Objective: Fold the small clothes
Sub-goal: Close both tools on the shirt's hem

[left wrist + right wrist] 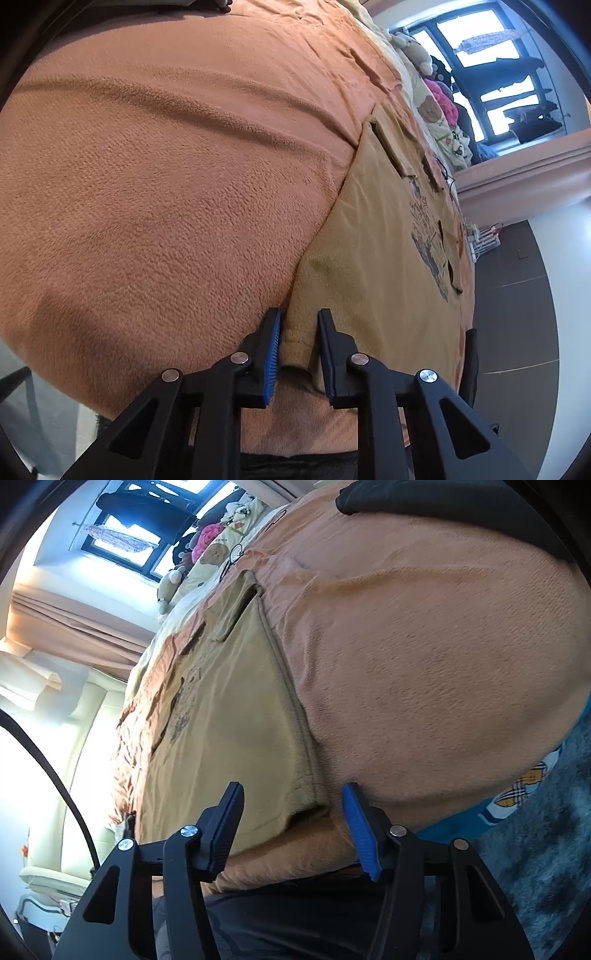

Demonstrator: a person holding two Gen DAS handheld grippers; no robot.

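Note:
A tan T-shirt (369,240) with a dark print lies flat on the orange fleece blanket (166,166). My left gripper (299,314) straddles the shirt's near hem corner. The folded cloth fills most of the gap, but a thin shadow shows beside the right finger (325,343), so I read the jaws as open. In the right wrist view the same T-shirt (229,701) lies on the blanket (424,646). My right gripper (293,788) stands wide open around the other hem corner, its blue pad (360,830) clear of the cloth.
Soft toys and printed pillows (432,107) are heaped at the bed's far end below a window (480,48). A dark garment (406,498) lies on the blanket's far side. A person's dark clothing (295,915) presses the near bed edge. A cream sofa (74,775) stands beside the bed.

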